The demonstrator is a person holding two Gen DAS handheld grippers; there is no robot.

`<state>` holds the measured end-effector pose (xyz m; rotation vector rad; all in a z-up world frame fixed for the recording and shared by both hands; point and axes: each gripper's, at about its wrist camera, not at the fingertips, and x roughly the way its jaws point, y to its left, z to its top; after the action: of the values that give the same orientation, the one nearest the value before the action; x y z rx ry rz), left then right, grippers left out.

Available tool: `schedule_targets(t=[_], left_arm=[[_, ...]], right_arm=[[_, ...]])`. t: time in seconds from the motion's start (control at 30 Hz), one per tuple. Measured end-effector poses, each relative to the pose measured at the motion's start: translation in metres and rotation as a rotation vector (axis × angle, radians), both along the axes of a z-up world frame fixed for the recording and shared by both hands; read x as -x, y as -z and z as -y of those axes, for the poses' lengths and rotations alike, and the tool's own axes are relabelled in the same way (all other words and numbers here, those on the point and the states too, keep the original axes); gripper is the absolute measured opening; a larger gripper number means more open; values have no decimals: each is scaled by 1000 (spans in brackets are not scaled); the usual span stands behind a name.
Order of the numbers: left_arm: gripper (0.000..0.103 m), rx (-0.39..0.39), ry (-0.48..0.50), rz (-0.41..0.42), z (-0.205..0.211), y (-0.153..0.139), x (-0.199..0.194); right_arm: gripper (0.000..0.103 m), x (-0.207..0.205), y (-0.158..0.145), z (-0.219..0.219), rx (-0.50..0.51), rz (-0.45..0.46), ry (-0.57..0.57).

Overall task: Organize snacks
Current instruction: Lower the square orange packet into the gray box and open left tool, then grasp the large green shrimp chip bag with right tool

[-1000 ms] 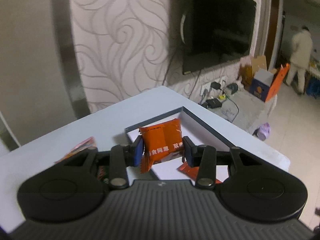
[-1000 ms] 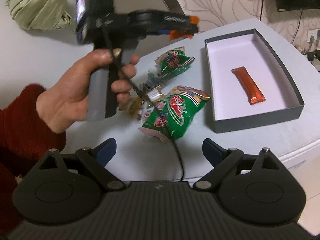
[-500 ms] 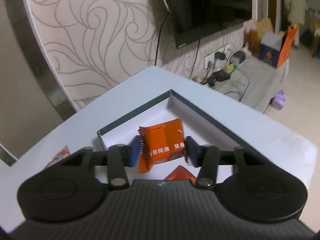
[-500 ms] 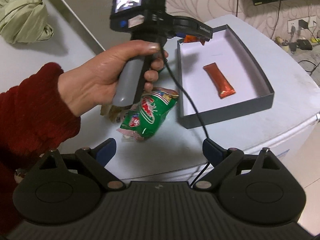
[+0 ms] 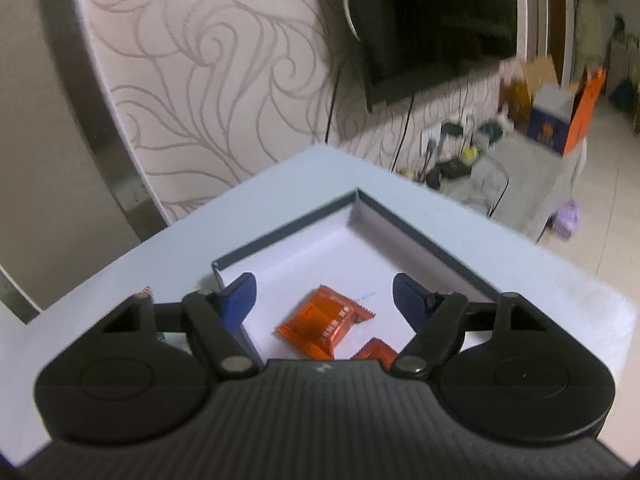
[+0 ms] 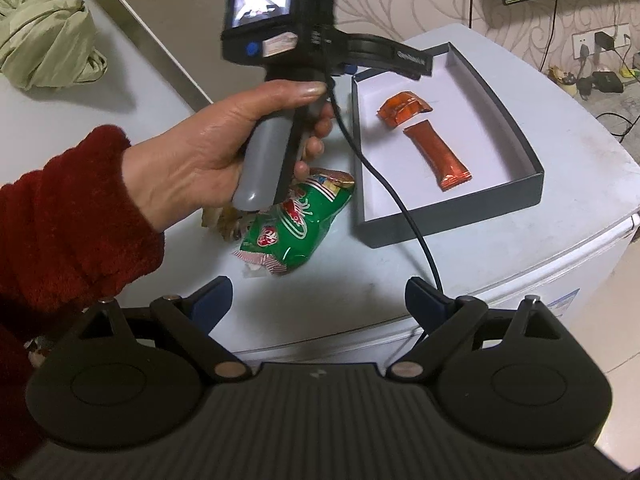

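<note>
A small orange snack packet [image 5: 326,322] lies on the white floor of the dark-rimmed box [image 5: 420,240], also shown in the right wrist view [image 6: 404,109]. A long red-orange bar [image 6: 437,154] lies beside it in the box [image 6: 520,136]; its end shows in the left wrist view [image 5: 374,354]. My left gripper [image 5: 324,298] is open and empty, held above the packet. My right gripper [image 6: 319,298] is open and empty, near the table's front edge. A green snack bag [image 6: 298,226] lies on the table left of the box.
The hand in a red sleeve [image 6: 208,156] holds the left gripper's handle over the table, its cable [image 6: 400,208] trailing across the box. More small wrappers [image 6: 224,222] lie under the hand. The white table top [image 6: 572,128] ends at the right; a wall lies behind.
My left gripper has opened and let go of the orange packet, which now lies in the box. My right gripper has stayed open and hardly moved.
</note>
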<state>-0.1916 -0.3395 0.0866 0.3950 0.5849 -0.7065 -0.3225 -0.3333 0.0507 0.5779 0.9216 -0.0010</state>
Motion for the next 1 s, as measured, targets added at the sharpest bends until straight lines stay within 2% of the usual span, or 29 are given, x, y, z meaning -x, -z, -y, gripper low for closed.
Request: schedule_targets(t=[0.17,0.3,0.43,0.6,0.7,0.87,0.93,1.0], left_arm=[[77,154,-11,13,-49,-31,5],[77,207,-33,51,-96,-49,11],[77,211,-81,82,-151,-50,19],[77,163,-160,124,-215,-37,42],[77,143,-204,116,-245,-30,59],[77,119,-266,92,-278,-18,85],[77,114,-294,81,-289,-15,90],[77,122,-326,64,-299,-11,92]], right_arm=[[95,-9,1,-8,0,15,-27],[95,-22,0,-19,31,31,-77],[95,-33,-10,-23,64,77,-111],[95,-45,-24,-16,68,156,-107],[95,-59,-22,-20,125,149,-154],[95,-83,-11,-52,282,134,-311],[95,-91,-4,-66,289,119,-366],[95,-98,6,-75,251,84,-395]])
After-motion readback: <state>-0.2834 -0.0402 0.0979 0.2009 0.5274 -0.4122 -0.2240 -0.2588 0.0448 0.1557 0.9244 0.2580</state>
